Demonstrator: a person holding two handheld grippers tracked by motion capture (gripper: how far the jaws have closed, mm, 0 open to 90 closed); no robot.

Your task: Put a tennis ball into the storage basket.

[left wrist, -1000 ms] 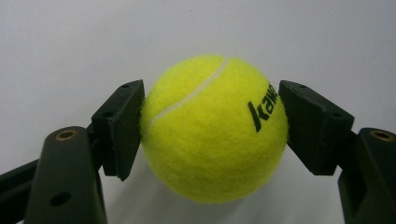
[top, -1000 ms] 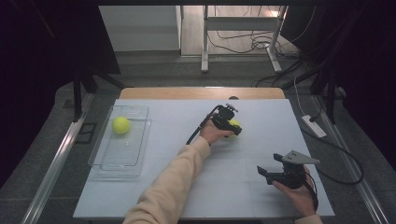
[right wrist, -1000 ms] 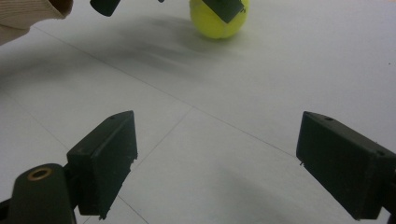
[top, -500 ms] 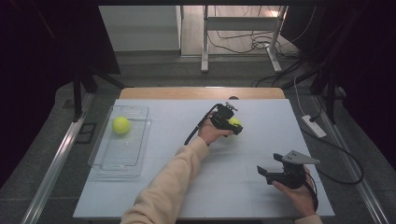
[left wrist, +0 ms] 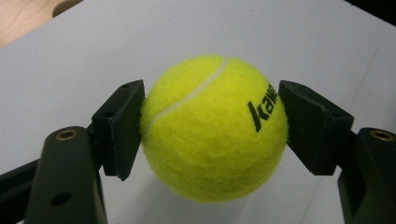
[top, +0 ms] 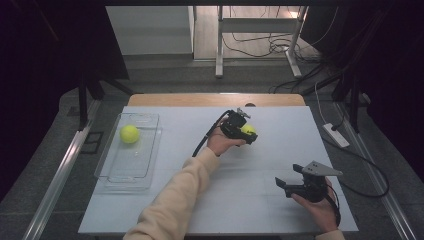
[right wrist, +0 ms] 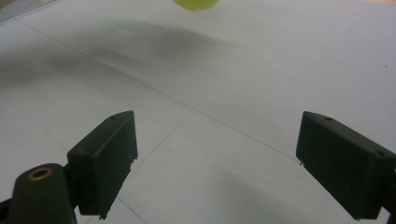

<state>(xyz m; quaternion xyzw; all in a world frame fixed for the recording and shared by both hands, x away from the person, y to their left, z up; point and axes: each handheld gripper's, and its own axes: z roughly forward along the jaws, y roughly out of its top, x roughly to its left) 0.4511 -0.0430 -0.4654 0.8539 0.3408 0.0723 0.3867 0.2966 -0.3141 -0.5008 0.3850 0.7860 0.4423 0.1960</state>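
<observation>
A yellow tennis ball (left wrist: 214, 128) with black lettering sits squeezed between both pads of my left gripper (left wrist: 212, 126), lifted off the white table with its shadow below. From above, that left gripper (top: 248, 134) is near the table's middle, a little toward the back, with the held ball (top: 248, 130) at its tip. A second tennis ball (top: 129, 133) lies in the clear plastic tray (top: 122, 172) at the left. My right gripper (top: 281, 183) hovers near the front right with its jaws wide apart and nothing between them; in its own view the right gripper (right wrist: 217, 163) faces bare table.
The white table (top: 270, 160) has a wooden strip along its back edge. A white power strip (top: 336, 135) and cables lie just off the right side. The bottom of the held ball (right wrist: 196, 3) shows at the top of the right gripper view.
My left gripper has risen slightly with the tennis ball in it and drifted a little across the table. The right hand has stayed where it was.
</observation>
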